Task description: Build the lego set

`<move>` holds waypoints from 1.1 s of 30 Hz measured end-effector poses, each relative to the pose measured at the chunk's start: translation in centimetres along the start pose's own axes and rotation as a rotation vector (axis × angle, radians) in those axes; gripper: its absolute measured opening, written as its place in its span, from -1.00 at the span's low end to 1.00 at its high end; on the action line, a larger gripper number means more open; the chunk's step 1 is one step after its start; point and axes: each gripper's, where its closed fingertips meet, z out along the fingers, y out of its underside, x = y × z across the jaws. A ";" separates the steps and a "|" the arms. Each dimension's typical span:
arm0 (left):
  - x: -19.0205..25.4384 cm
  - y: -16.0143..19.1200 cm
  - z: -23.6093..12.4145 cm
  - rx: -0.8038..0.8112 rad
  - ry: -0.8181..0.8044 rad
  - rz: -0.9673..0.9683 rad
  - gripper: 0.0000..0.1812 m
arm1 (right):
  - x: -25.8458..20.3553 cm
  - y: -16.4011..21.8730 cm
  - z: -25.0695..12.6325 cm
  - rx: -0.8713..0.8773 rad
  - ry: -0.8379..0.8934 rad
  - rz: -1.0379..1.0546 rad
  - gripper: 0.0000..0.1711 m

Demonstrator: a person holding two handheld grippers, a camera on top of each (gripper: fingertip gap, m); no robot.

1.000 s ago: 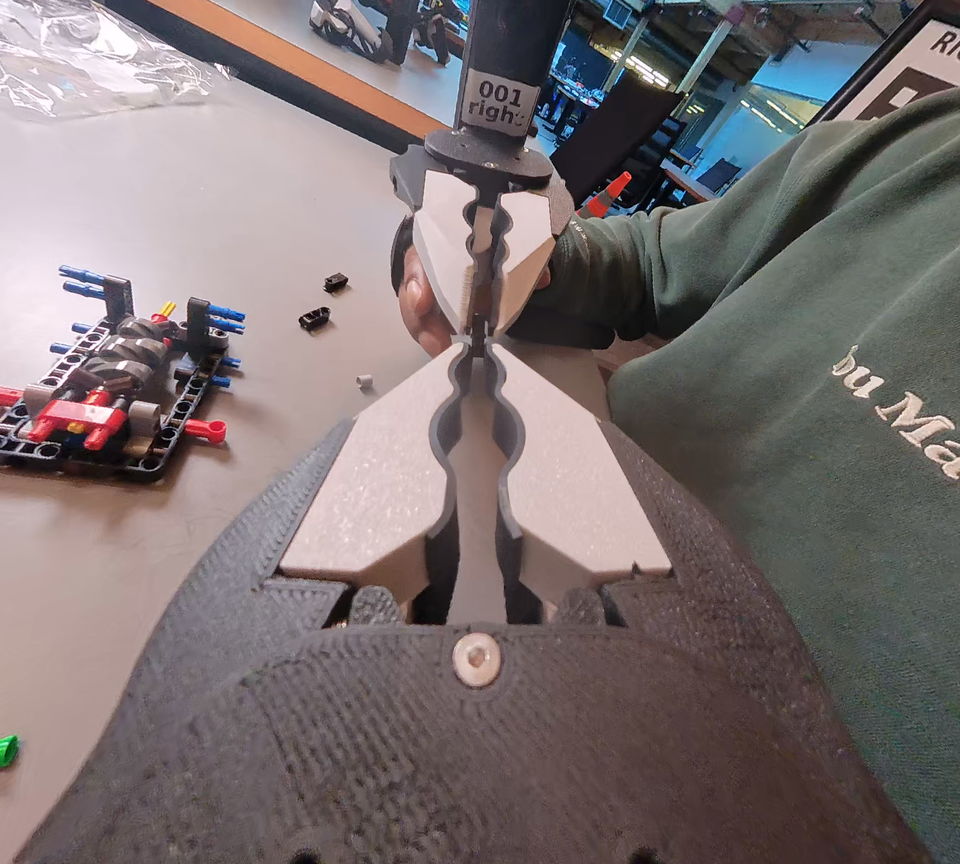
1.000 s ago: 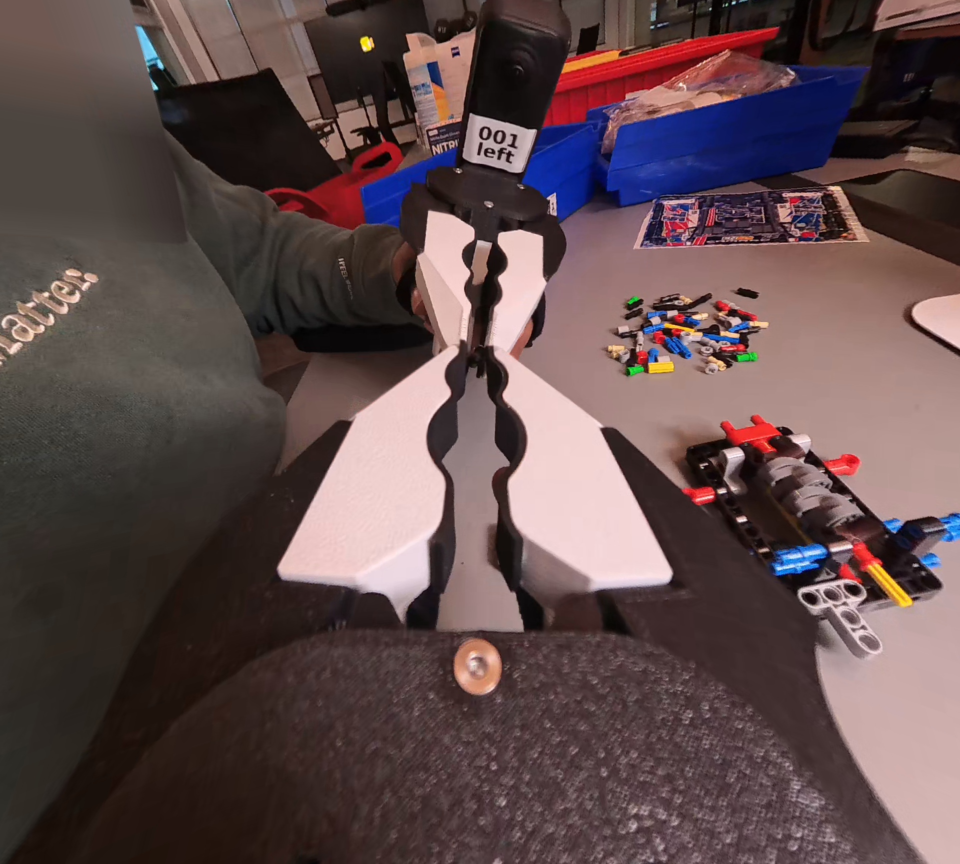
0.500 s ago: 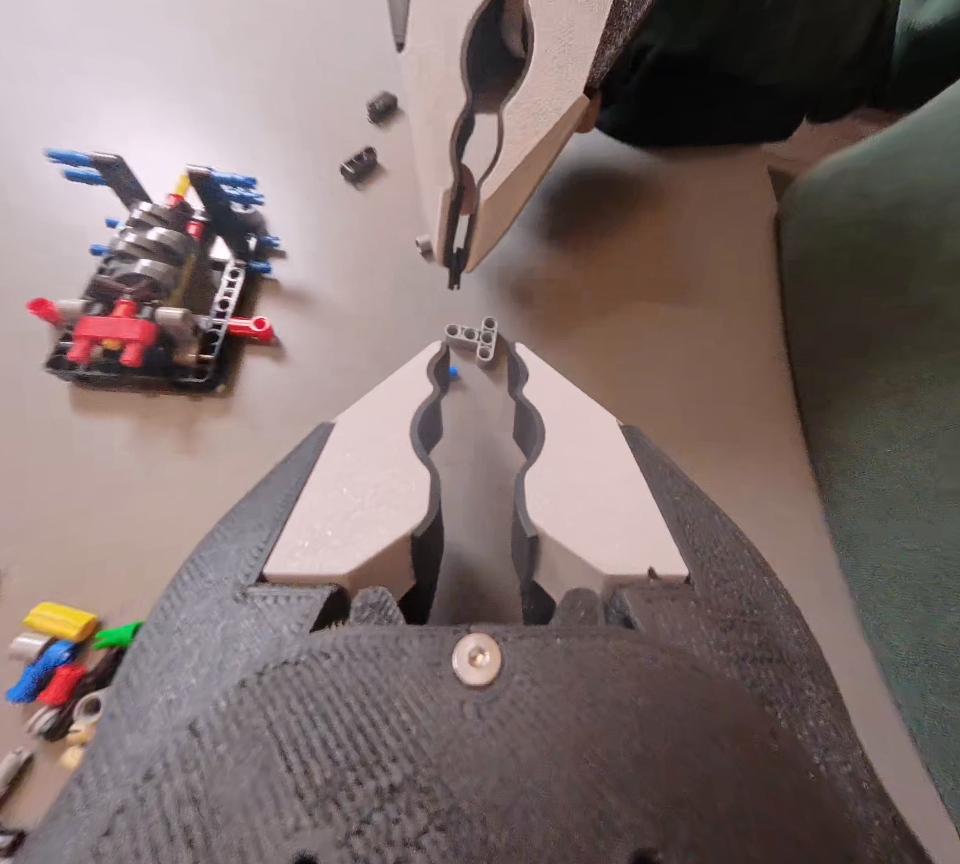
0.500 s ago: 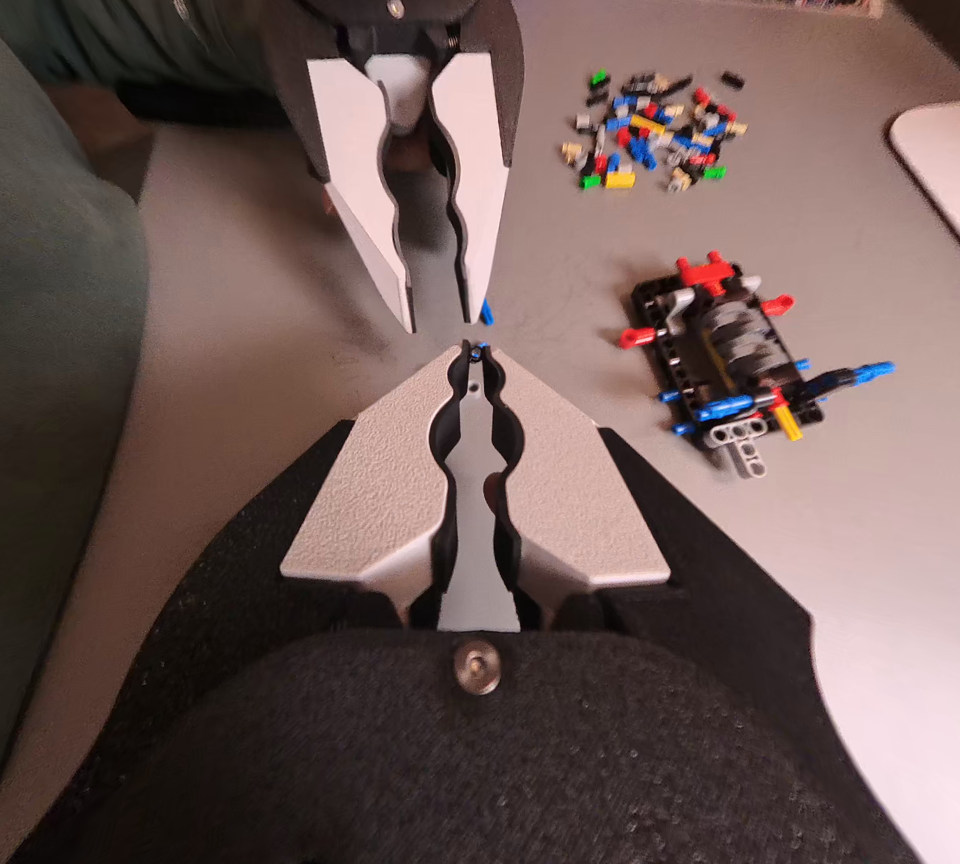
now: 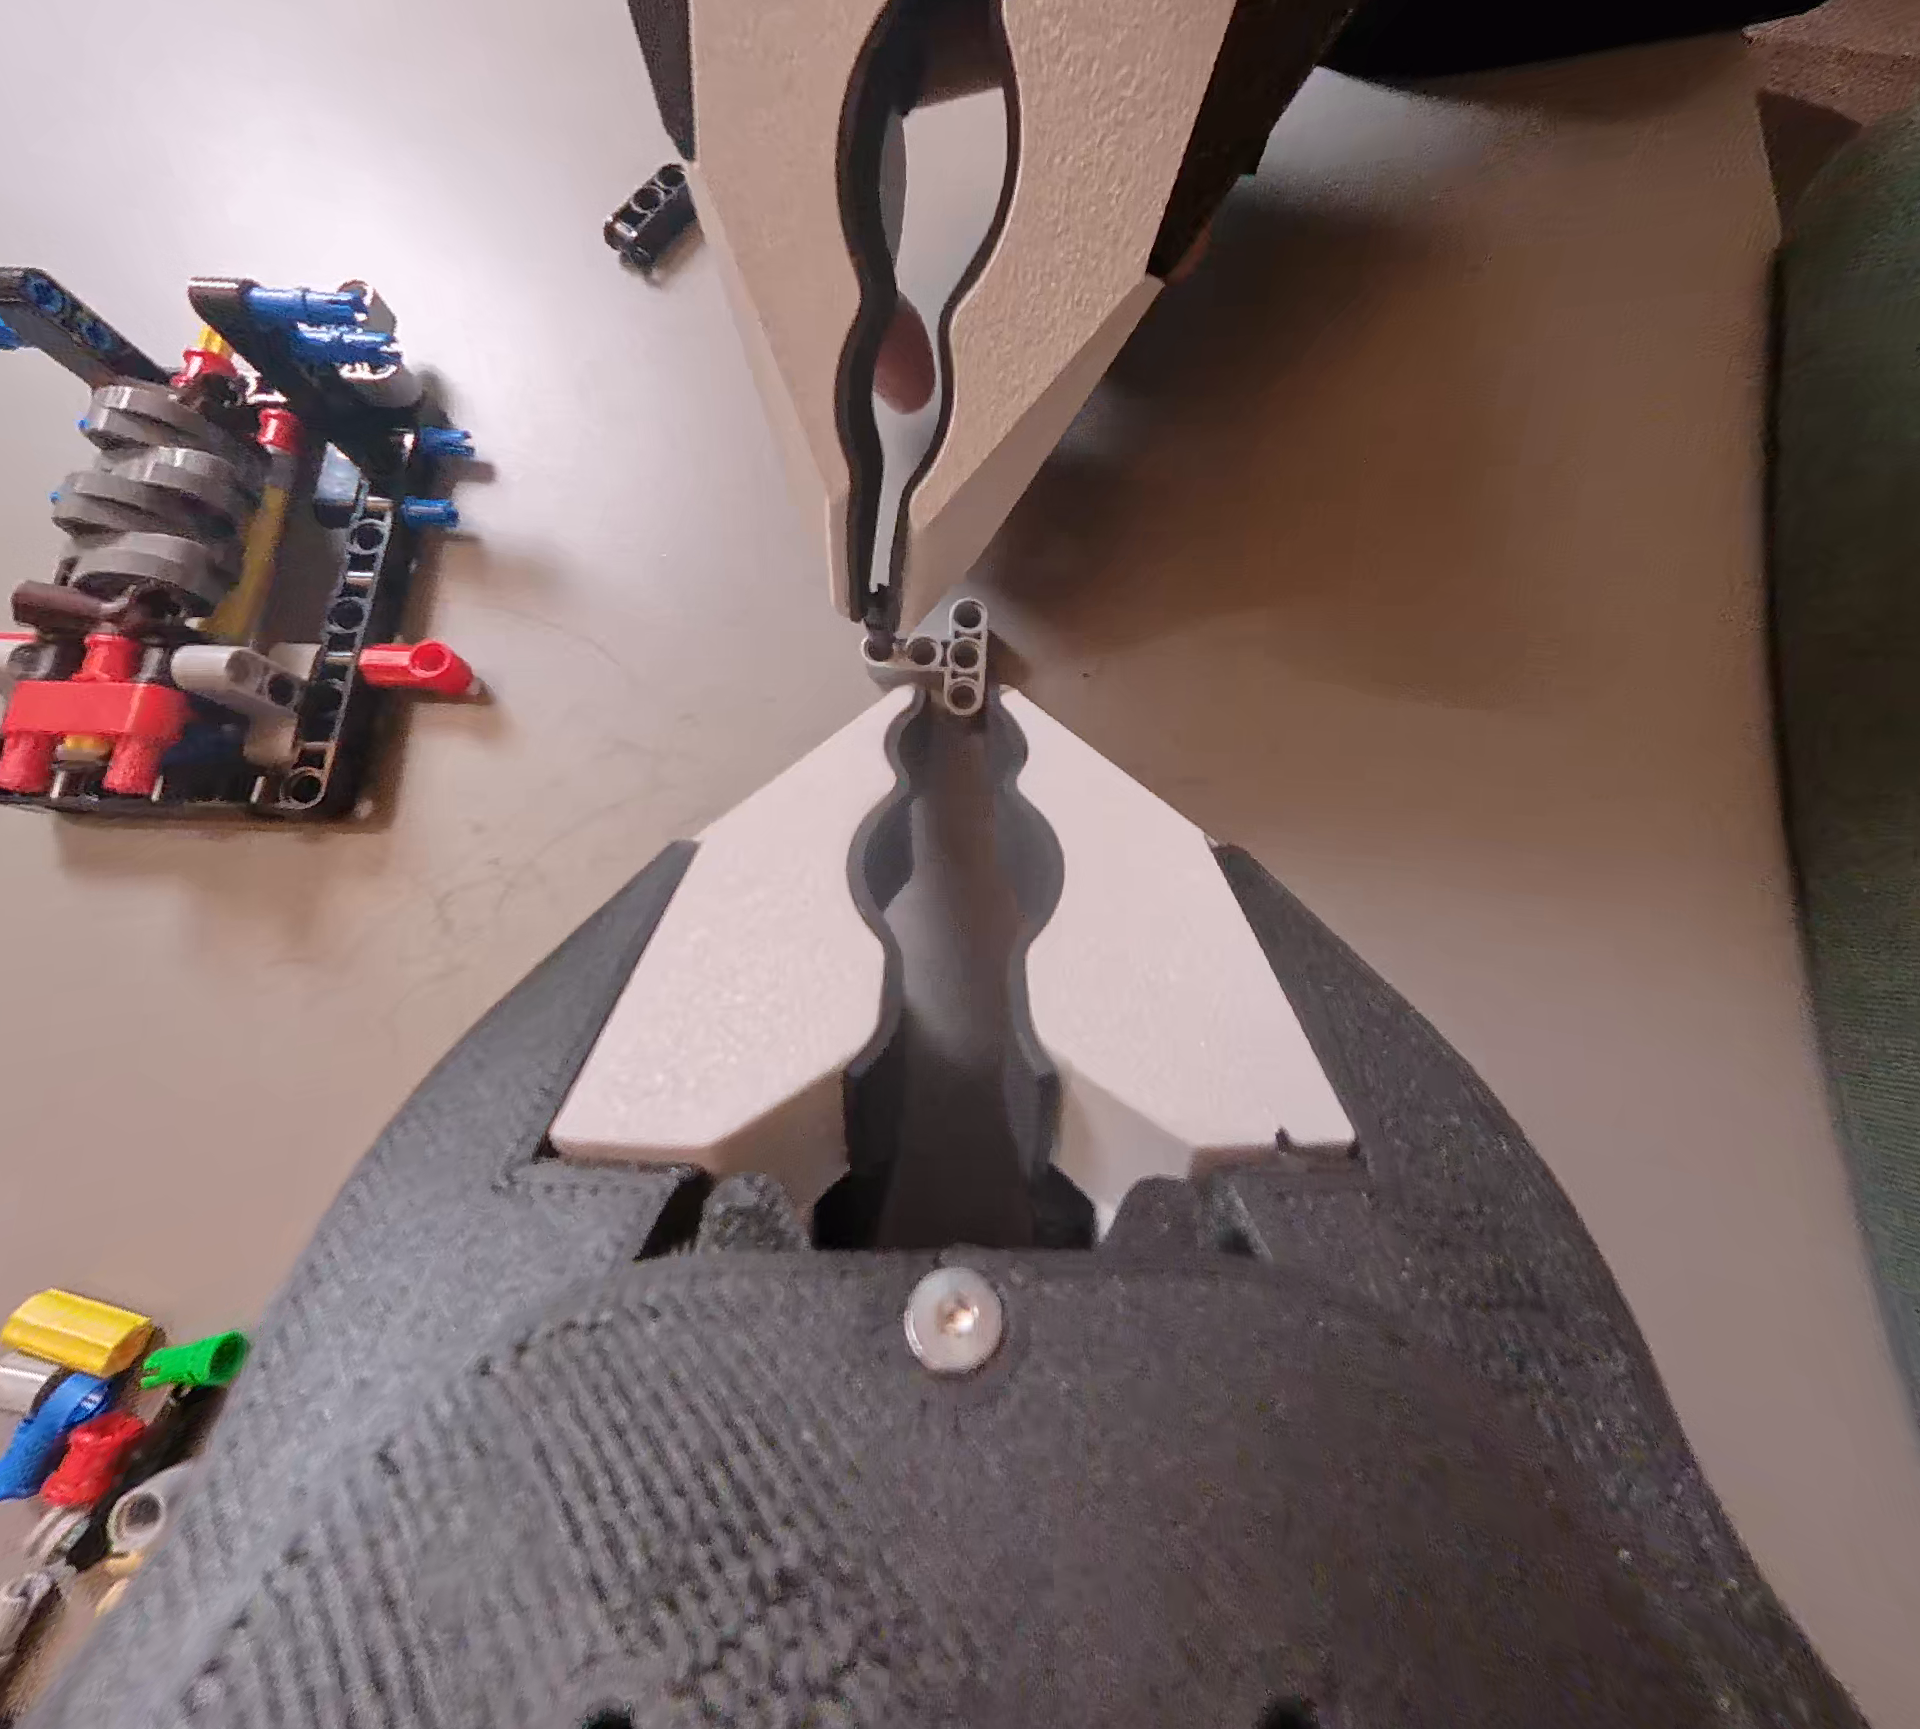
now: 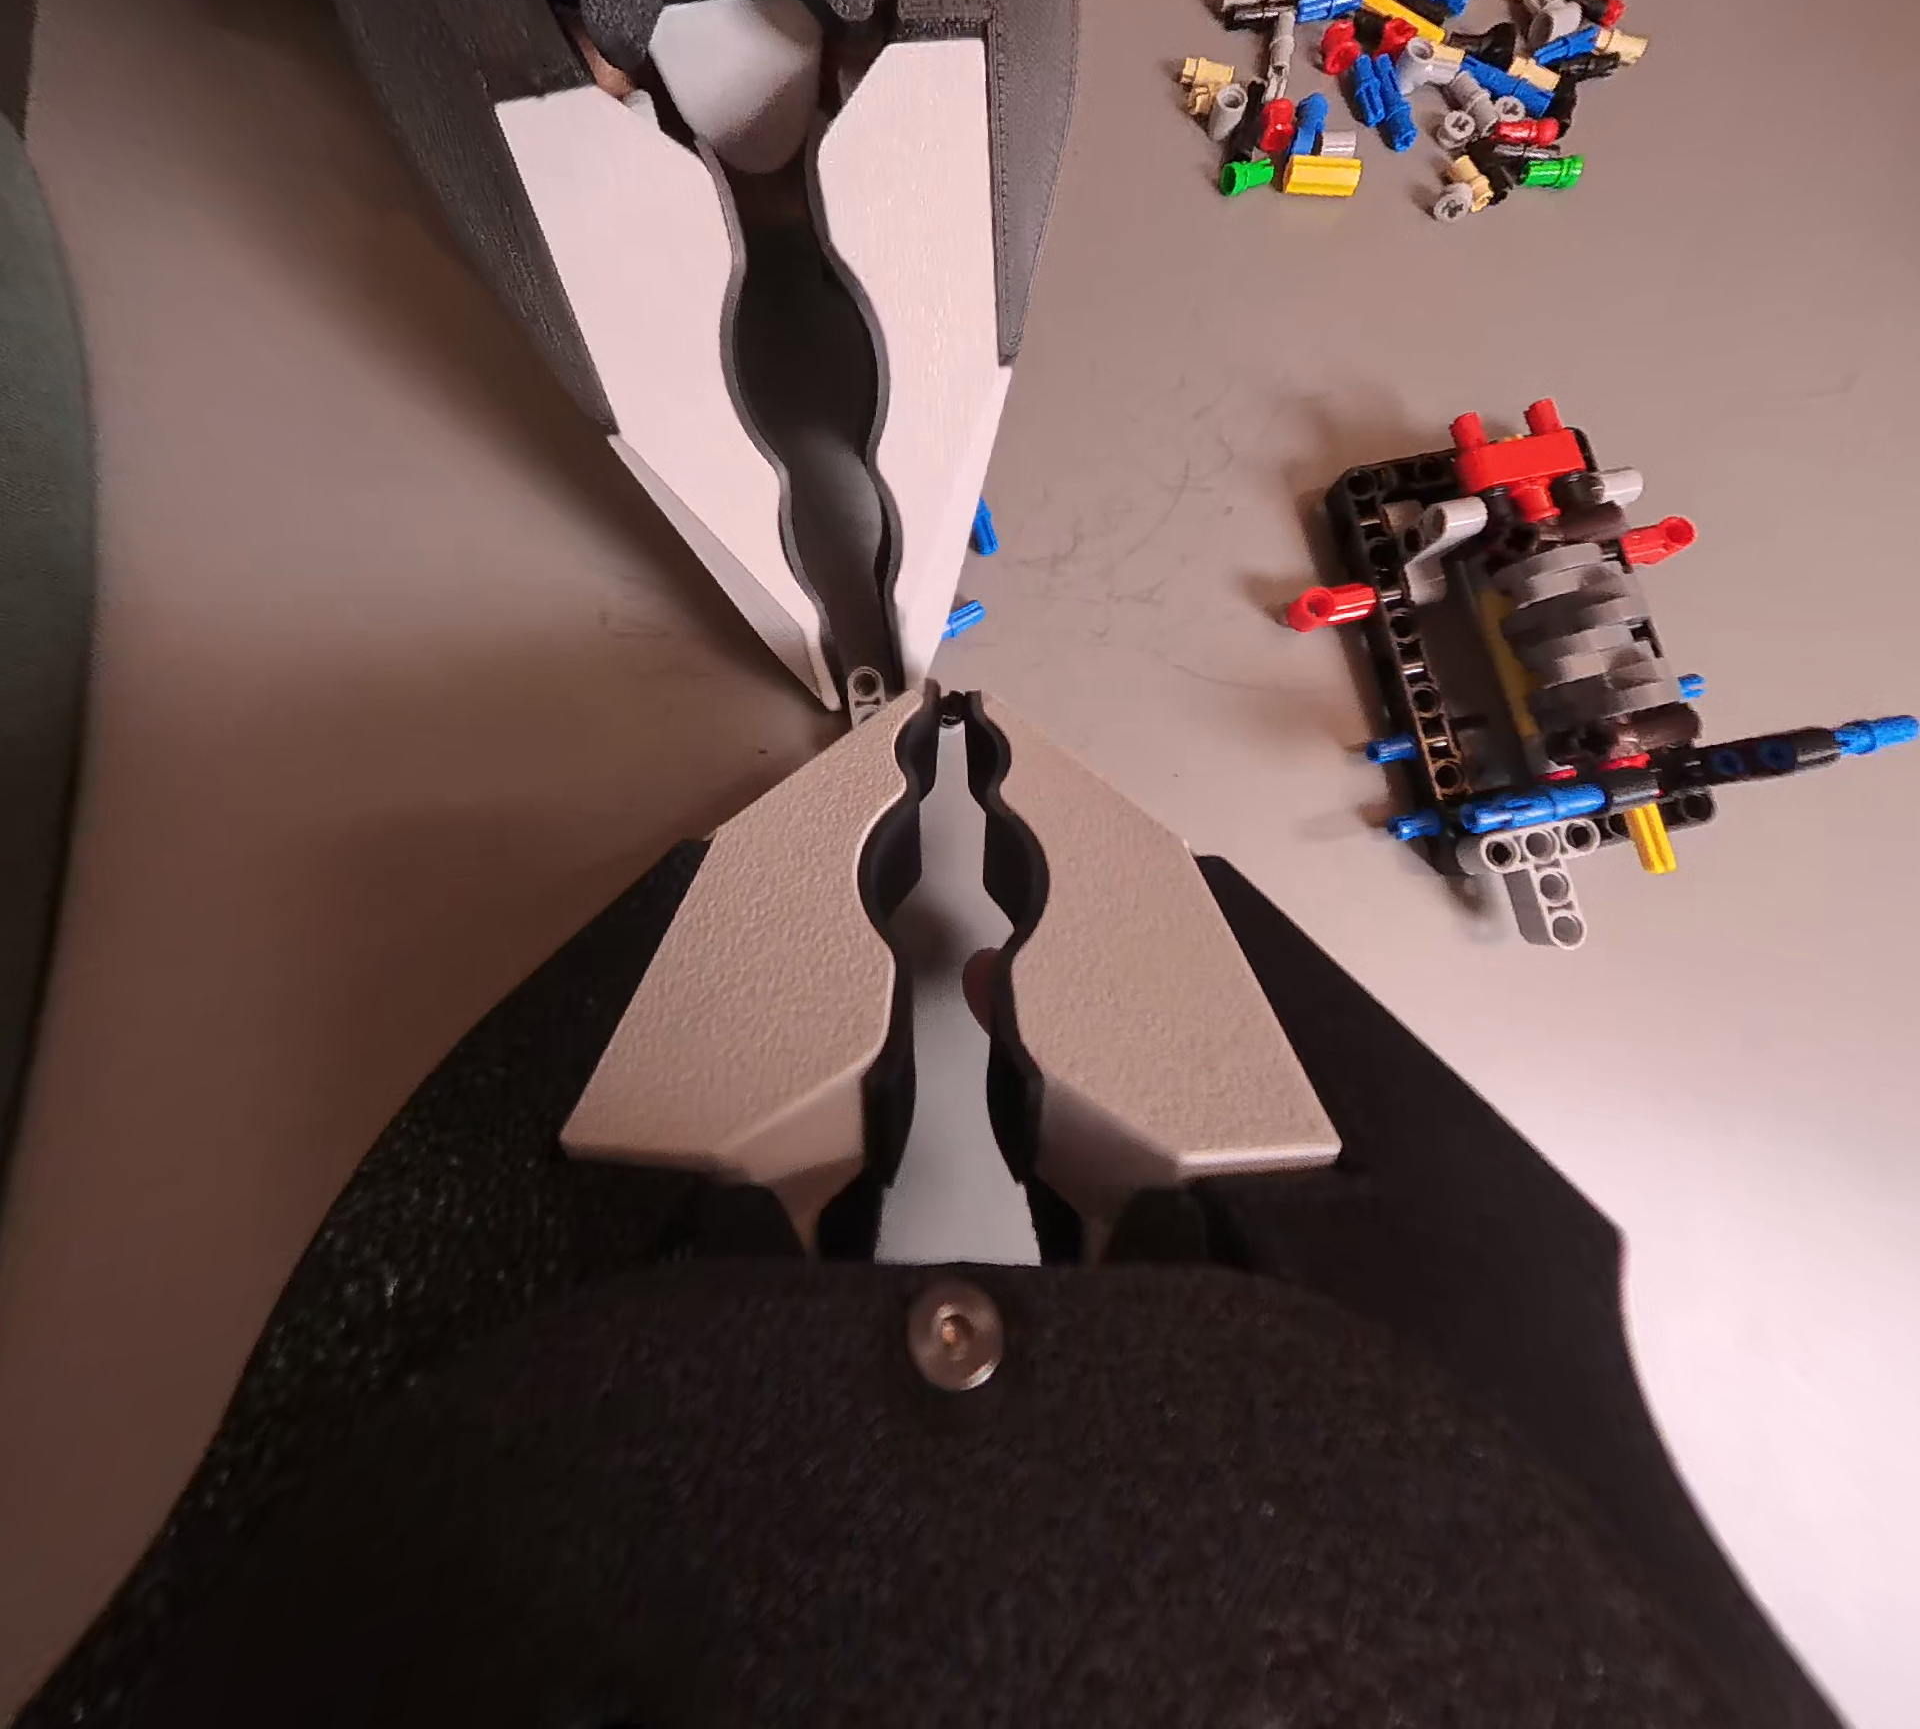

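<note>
In the left wrist view my left gripper (image 5: 954, 705) is shut on a small grey T-shaped beam (image 5: 961, 653), held just above the table. My right gripper (image 5: 883, 614) comes down from the top, shut on a tiny black pin (image 5: 878, 637) that touches the beam's left end hole. In the right wrist view my right gripper (image 6: 951, 705) holds the pin (image 6: 950, 720) tip to tip with the left gripper (image 6: 871, 677) and the beam (image 6: 864, 690). The part-built lego frame (image 5: 197, 588) with grey gears and red and blue pins lies to the side (image 6: 1527, 640).
A pile of small loose parts (image 6: 1423, 27) lies beyond the frame, also at the lower left of the left wrist view (image 5: 73, 1409). Two blue pins (image 6: 982, 526) lie by the left fingers. A black connector (image 5: 649, 199) lies on the table. A person's green sleeve (image 5: 1849, 744) is close. My left and right fingertips are right by each other.
Both grippers have tipped down from level to point at the table. Their tips have closed the gap, and the black pin now meets the grey beam.
</note>
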 end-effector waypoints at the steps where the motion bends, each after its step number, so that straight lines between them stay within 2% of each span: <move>1: 0.0 0.0 0.0 0.001 -0.002 0.004 -0.93 | 0.1 0.0 0.0 -0.014 0.007 -0.008 -0.97; 11: -0.1 -0.1 0.1 0.003 -0.002 0.016 -0.94 | 0.4 -0.4 0.5 -0.122 -0.009 -0.019 -0.98; 33: -0.1 -0.1 0.1 -0.005 -0.011 0.017 -0.94 | 0.0 0.0 0.1 -0.154 0.006 0.003 -0.97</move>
